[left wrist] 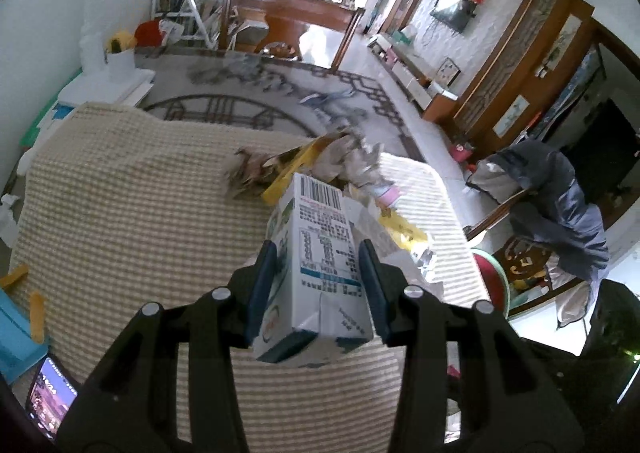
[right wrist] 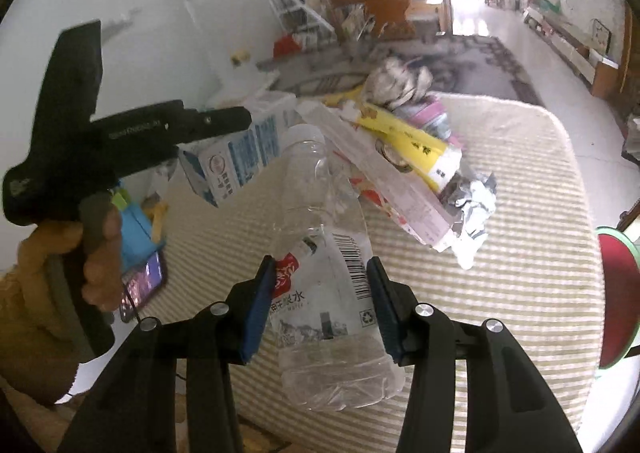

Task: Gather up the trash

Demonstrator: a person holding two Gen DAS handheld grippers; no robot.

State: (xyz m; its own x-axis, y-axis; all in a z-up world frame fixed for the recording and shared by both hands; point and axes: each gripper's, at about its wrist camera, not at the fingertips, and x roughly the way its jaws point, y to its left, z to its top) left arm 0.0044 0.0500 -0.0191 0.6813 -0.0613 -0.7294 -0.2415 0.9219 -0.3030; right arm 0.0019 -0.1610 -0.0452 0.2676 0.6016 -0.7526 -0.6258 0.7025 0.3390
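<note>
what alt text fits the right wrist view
The right gripper holds a clear plastic bottle above a striped cloth. Behind it lies a trash pile; at left, a hand's left gripper holds a carton.

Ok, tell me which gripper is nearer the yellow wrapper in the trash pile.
Probably right, though it is close. The right gripper, shut on the water bottle, sits just short of the yellow wrapper. The left gripper, shut on the milk carton, appears a bit further back.

Trash pile [right wrist: 404, 149] on table [right wrist: 520, 273]; carton [right wrist: 236, 157] left of it.
</note>
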